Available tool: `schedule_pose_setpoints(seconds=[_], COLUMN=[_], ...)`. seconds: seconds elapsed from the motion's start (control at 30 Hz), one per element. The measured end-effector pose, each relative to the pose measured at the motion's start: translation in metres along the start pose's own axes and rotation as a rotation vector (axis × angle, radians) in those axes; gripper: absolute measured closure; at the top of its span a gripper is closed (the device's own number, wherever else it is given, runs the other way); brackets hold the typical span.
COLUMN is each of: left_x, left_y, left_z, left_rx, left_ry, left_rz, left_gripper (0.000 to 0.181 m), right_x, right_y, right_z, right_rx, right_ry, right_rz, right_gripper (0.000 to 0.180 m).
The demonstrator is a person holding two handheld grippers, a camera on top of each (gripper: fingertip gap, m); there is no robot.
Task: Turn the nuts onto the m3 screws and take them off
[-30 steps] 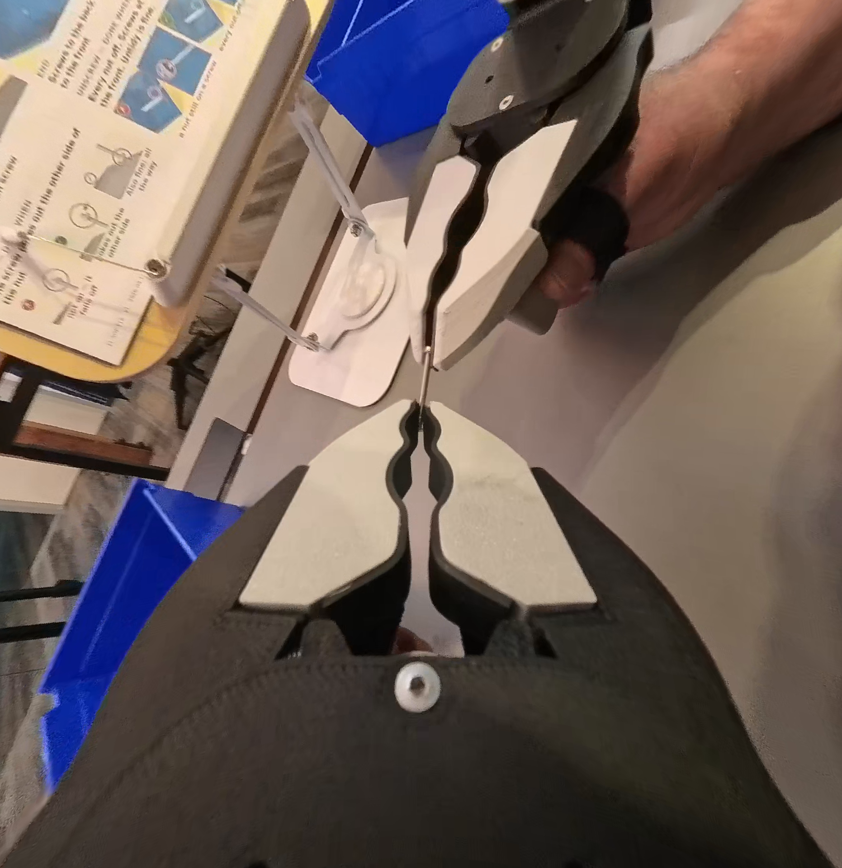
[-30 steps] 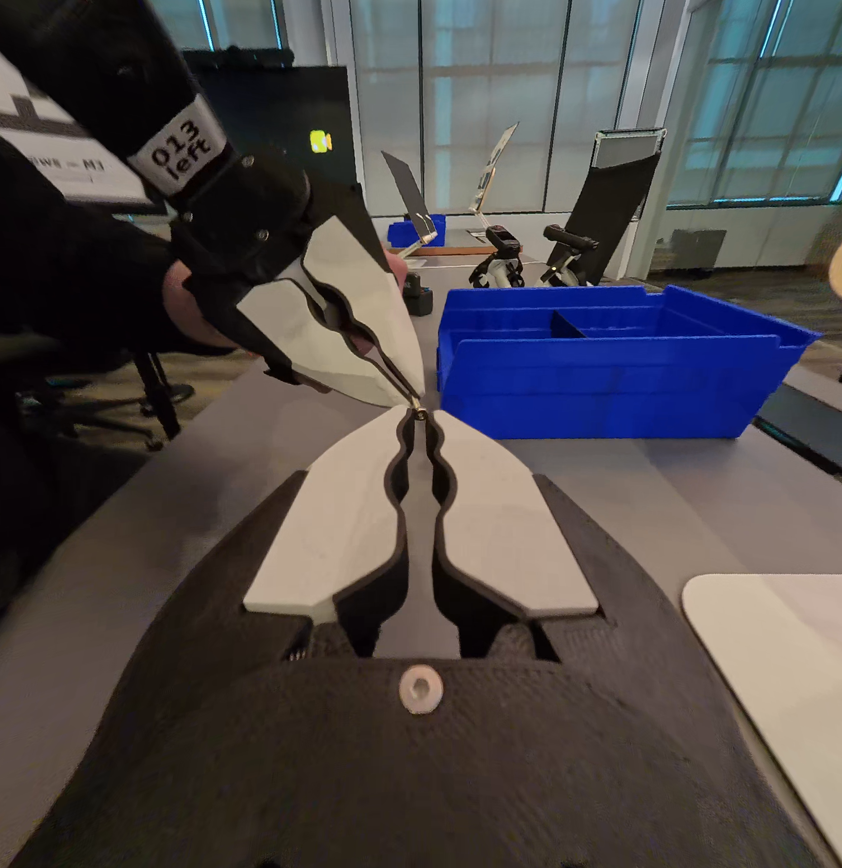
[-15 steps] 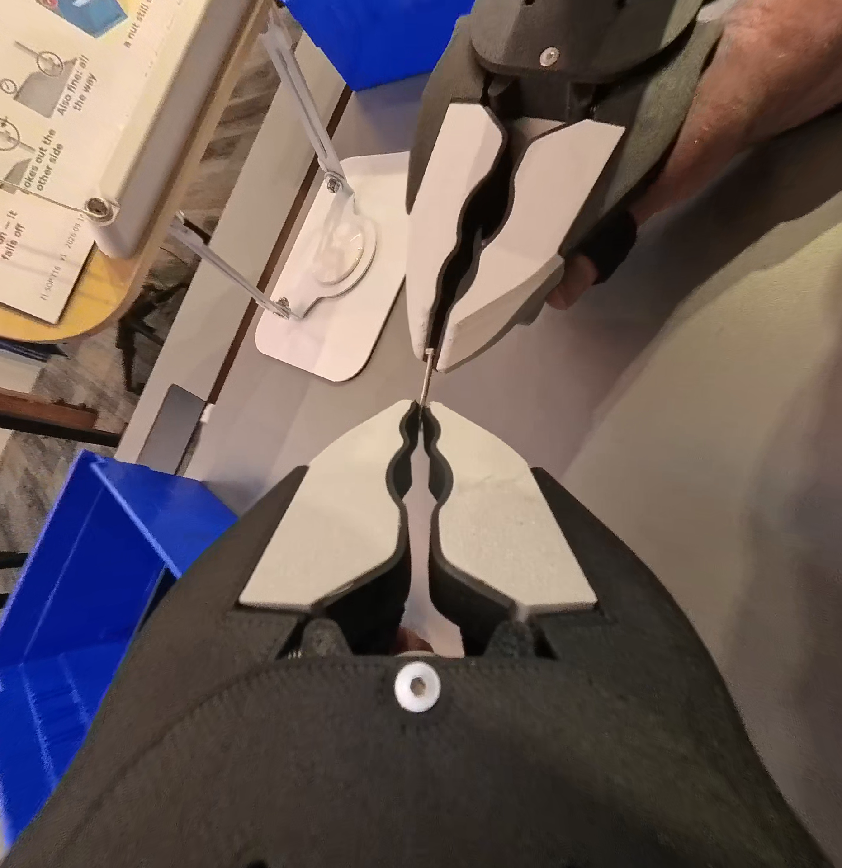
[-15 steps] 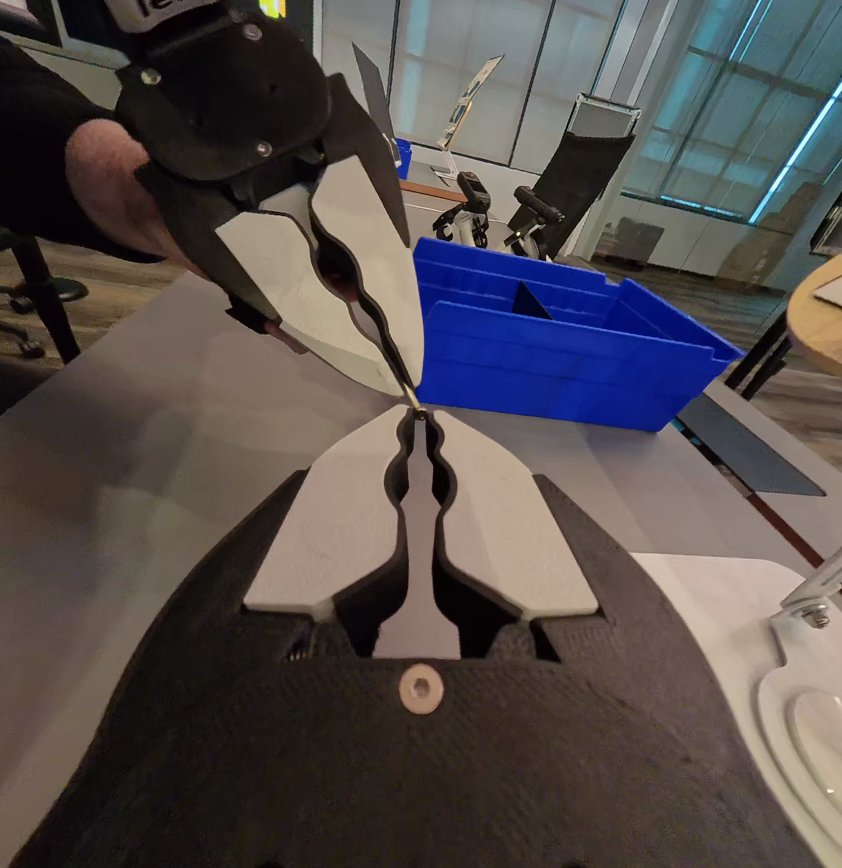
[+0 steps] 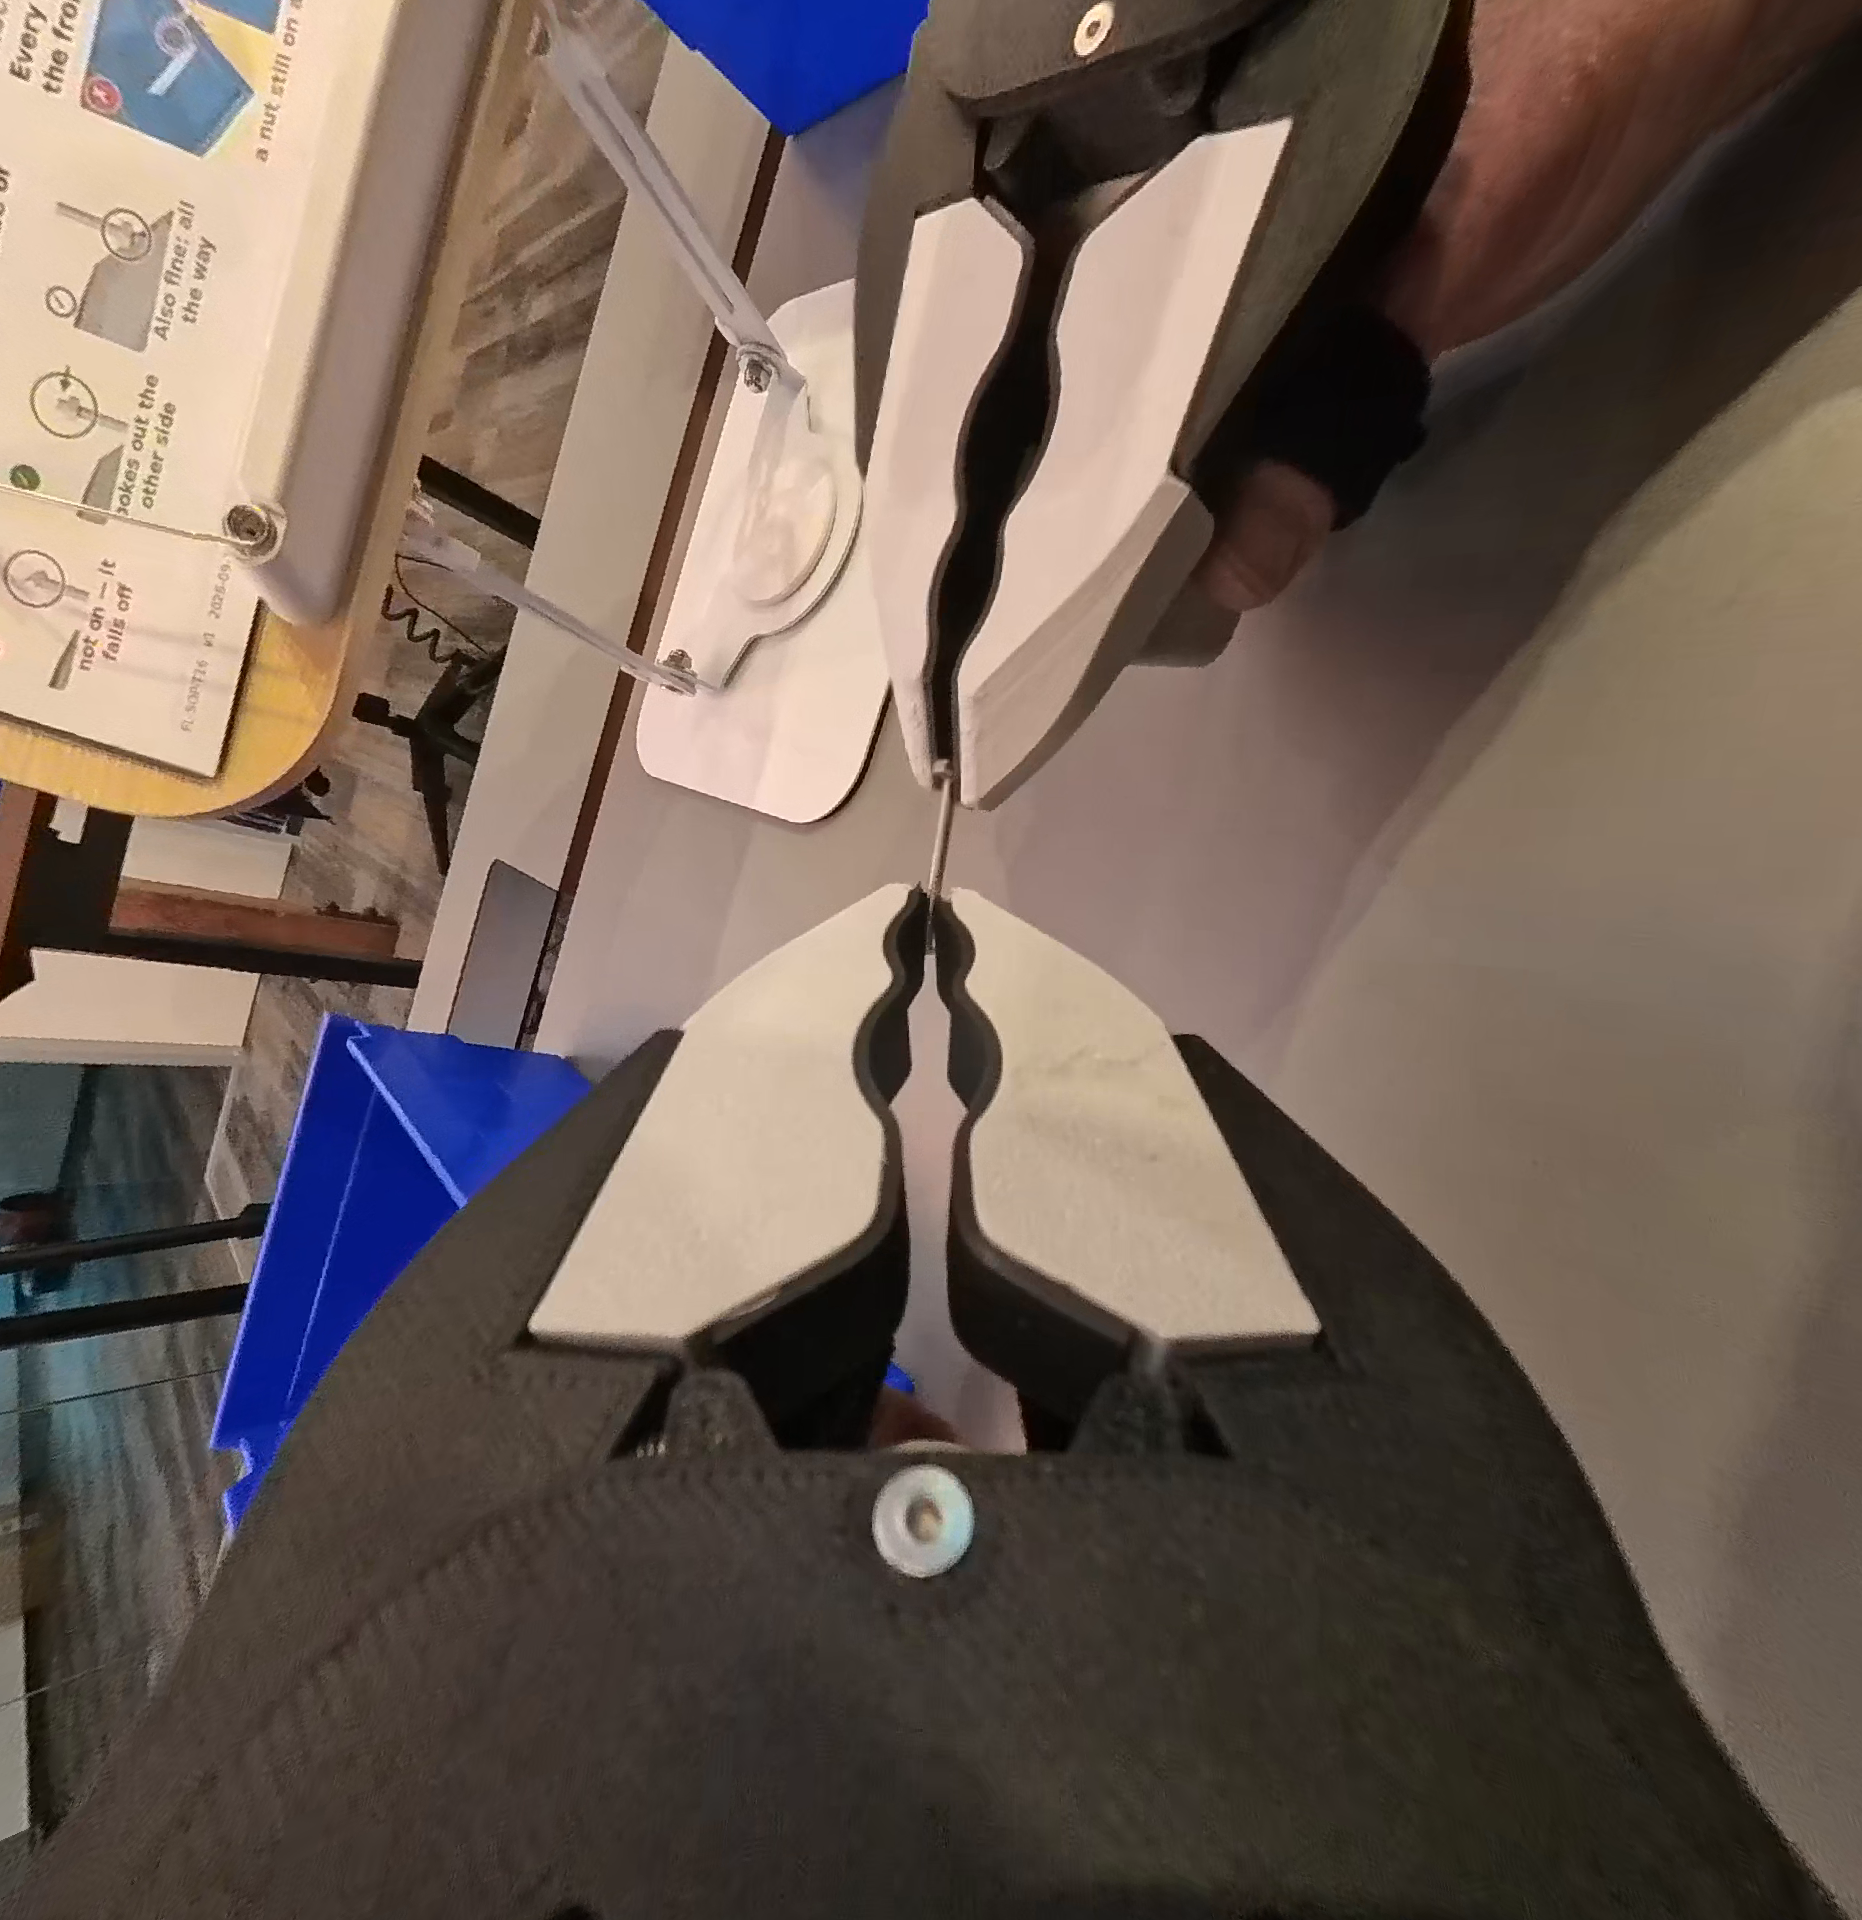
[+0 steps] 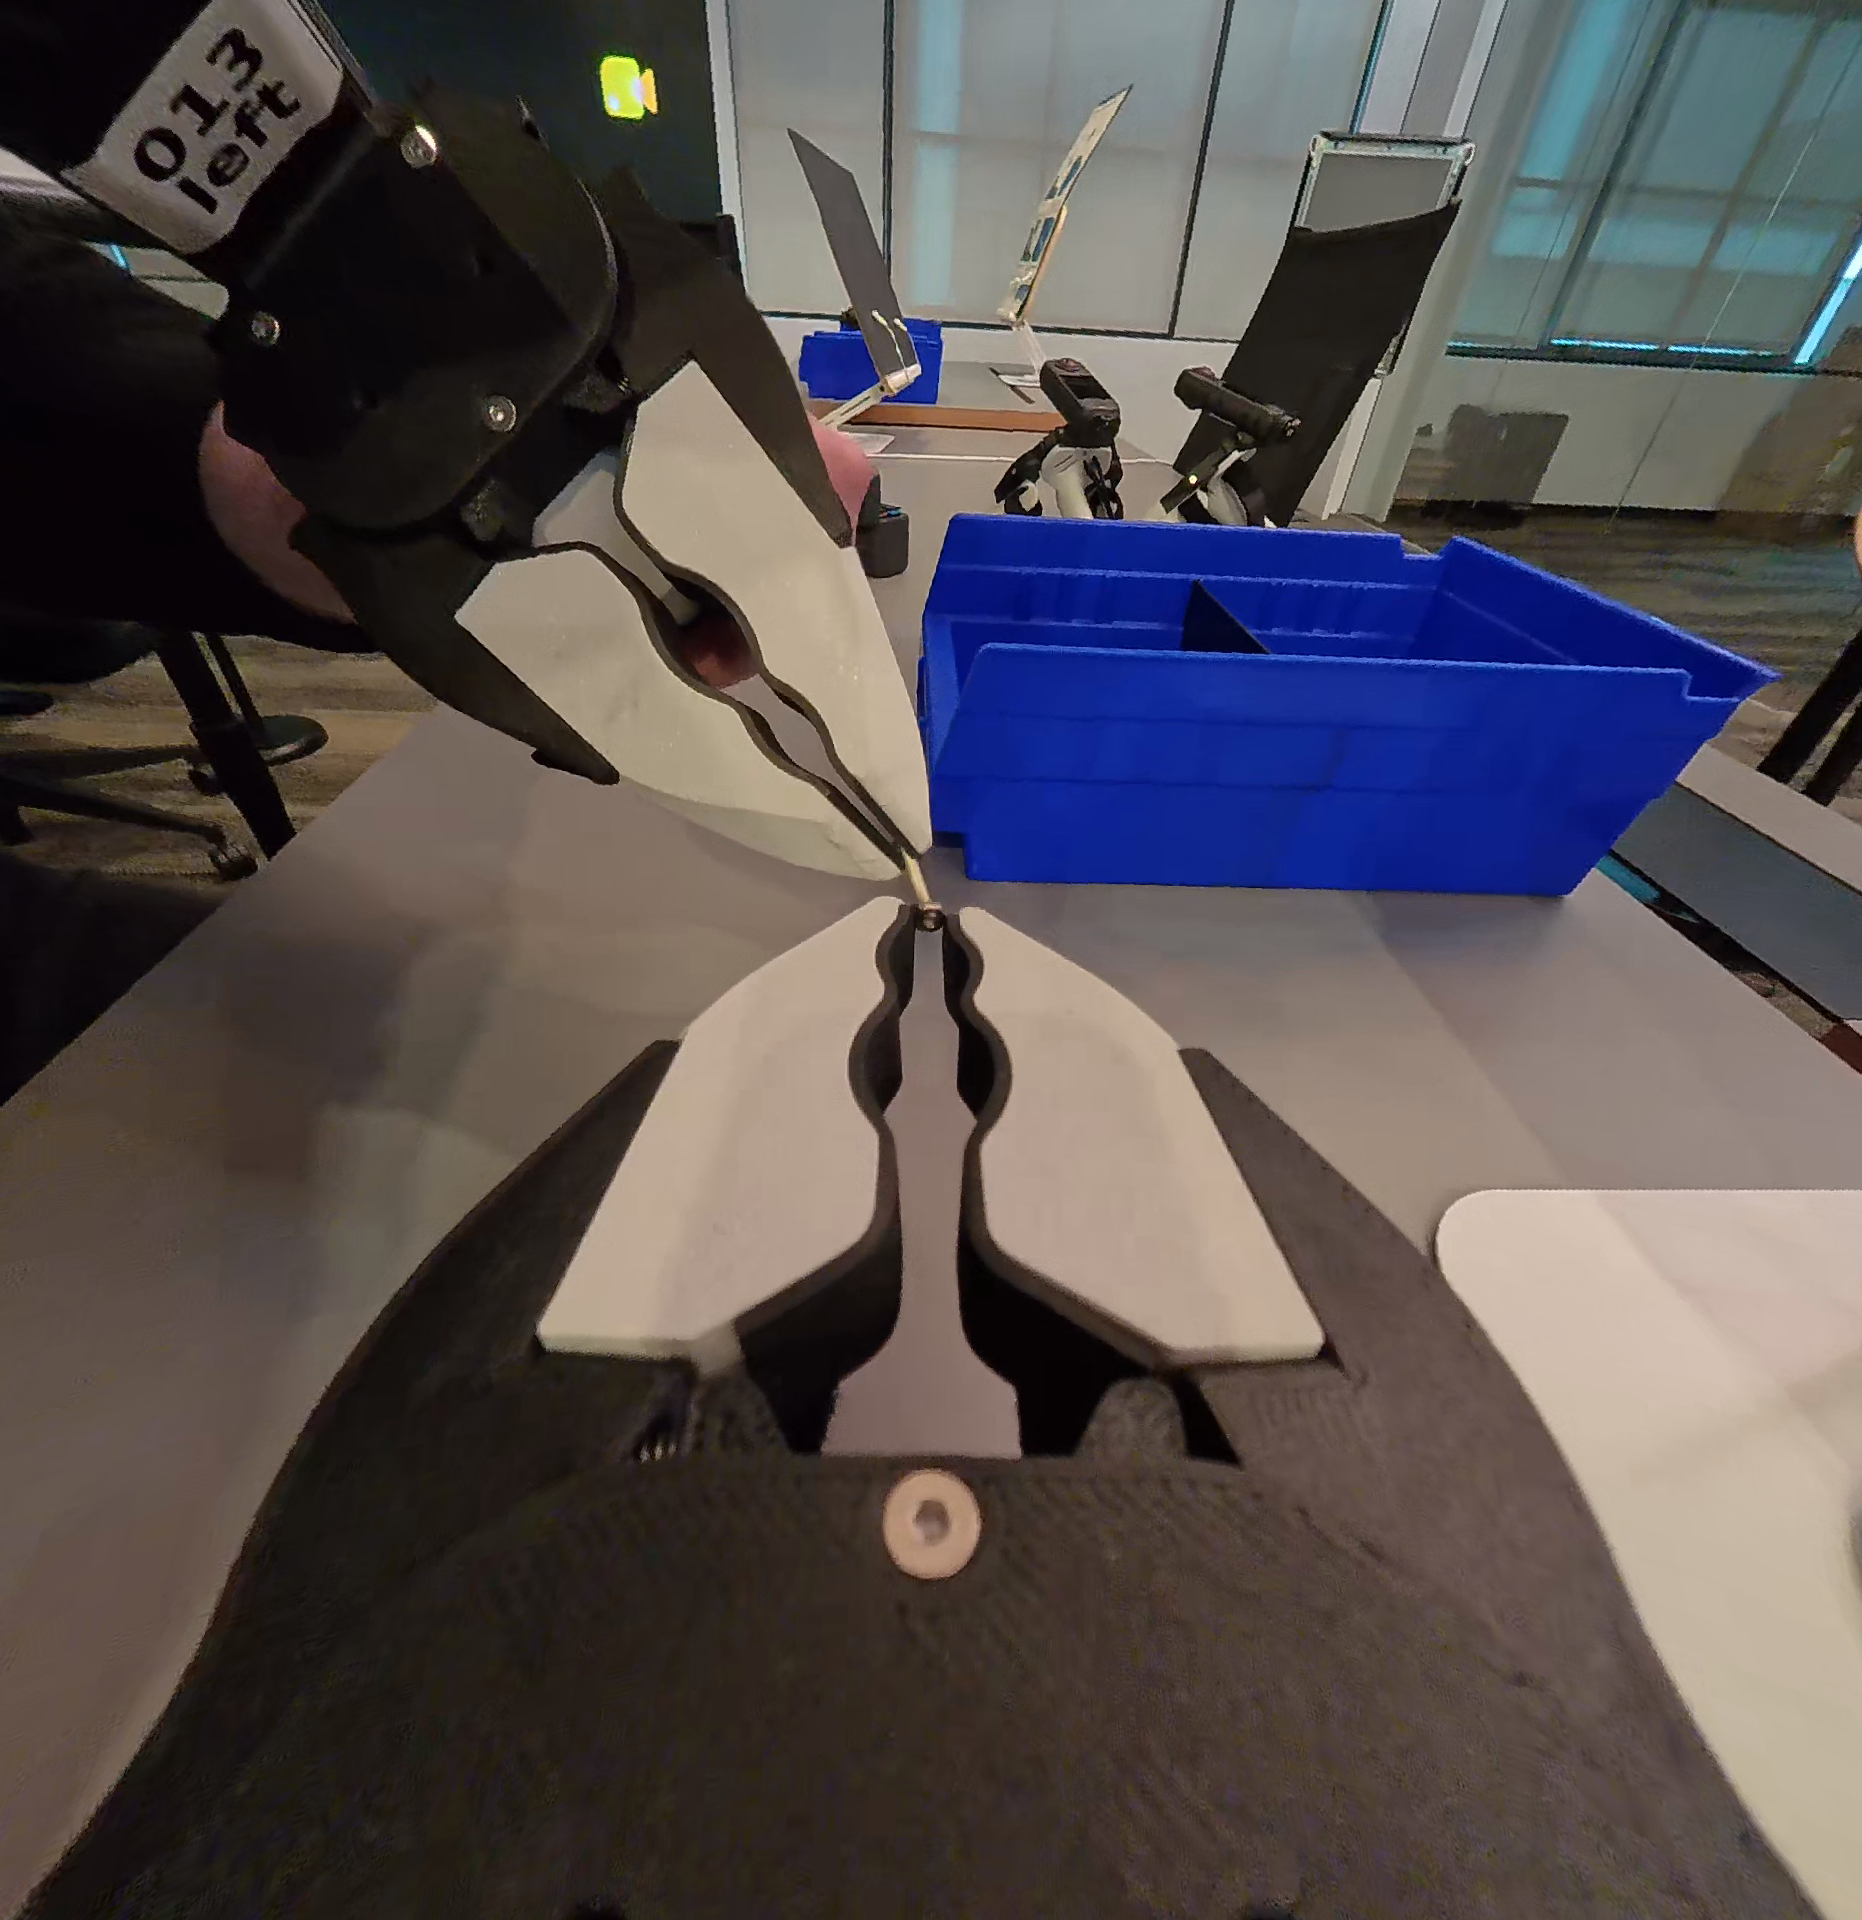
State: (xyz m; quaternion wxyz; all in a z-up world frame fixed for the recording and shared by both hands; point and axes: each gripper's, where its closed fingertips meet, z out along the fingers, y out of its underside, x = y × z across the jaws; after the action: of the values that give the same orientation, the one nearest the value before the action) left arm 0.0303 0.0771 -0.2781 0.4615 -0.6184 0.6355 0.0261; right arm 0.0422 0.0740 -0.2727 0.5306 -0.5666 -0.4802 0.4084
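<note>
A: We see the grey tabletop with a blue bin toward its far edge.

B: Above its middle we hold the left claw pinched on the screw, tip to tip with the right claw, closed on the nut.

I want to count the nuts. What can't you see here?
Screw ends: left wrist view, hidden inside left gripper and right gripper tips.
Nut: right wrist view, too small to see threads.
Blue bin contents: right wrist view, hidden by its walls.
</note>
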Motion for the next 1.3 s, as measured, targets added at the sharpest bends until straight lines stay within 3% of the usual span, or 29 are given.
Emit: schedule_pose_setpoints(seconds=[0.43, 0.63, 0.93, 1.3], left_x=[-0.001, -0.003, 0.000, 0.018], left_y=[0.000, 0.002, -0.004, 0.000], left_z=[0.001, -0.002, -0.010, -0.007], left_rx=[0.011, 0.049, 0.204, 0.170], left_ry=[0.009, 0.041, 0.310, 0.443], left_rz=[-0.013, -0.131, -0.526, -0.584], left_gripper=[0.180, 0.180, 0.180, 0.180], right_x=[0.001, 0.001, -0.004, -0.006], right_y=[0.000, 0.001, -0.001, 0.003], right_z=[-0.001, -0.001, -0.003, -0.003], right_rx=[0.015, 0.012, 0.018, -0.007], right_ry=[-0.021, -0.027, -0.046, -0.048], right_rz=[0.040, 0.036, -0.013, -0.070], right_gripper=[0.175, 0.175, 0.175, 0.175])
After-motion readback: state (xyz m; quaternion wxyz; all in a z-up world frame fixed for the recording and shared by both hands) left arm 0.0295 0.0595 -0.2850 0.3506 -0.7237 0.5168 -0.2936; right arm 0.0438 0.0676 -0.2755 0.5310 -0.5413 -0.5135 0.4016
